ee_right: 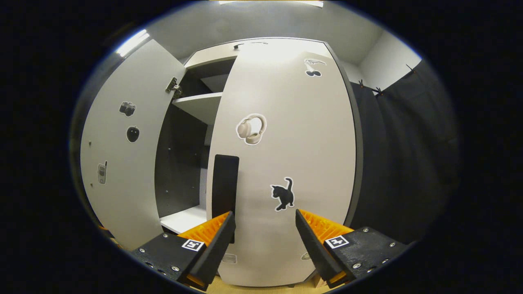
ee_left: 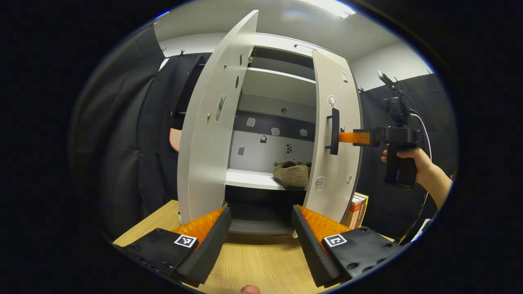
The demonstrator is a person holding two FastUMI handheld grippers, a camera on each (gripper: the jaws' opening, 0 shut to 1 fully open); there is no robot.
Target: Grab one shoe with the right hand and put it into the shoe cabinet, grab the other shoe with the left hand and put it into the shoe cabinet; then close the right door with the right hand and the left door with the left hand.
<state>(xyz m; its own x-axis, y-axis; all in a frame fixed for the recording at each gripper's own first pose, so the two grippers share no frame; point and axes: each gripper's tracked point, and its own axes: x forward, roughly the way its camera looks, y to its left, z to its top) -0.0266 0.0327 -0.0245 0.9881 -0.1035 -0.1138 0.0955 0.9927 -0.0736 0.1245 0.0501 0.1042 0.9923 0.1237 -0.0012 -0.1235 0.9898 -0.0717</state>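
your right gripper is spread wide, fingers empty, pressed up close to the outer face of the right door, with one finger just beside the black handle. from the left gripper view you can see that same gripper reaching the handle from the side, your hand behind it; whether a fingertip actually touches the handle is hard to tell. your left gripper is also spread and holds nothing, hanging low over the wooden table in front of the shoe cabinet.

a brown shoe sits on the white shelf, near the right door's inner edge. a second shoe seems to lie behind it, but it's too hidden to be sure.

the risk, as i judge it: if you swing the right door shut and a shoe pokes past the shelf front, the door will catch on it or shove it askew. pushing off-centre with open fingers could also let them slip off the panel. the left door stands wide open, so watch that your left gripper doesn't clip its lower edge.

the cabinet's bottom compartment is dark and unreadable, and the books beside the cabinet are partly cut off by the door.
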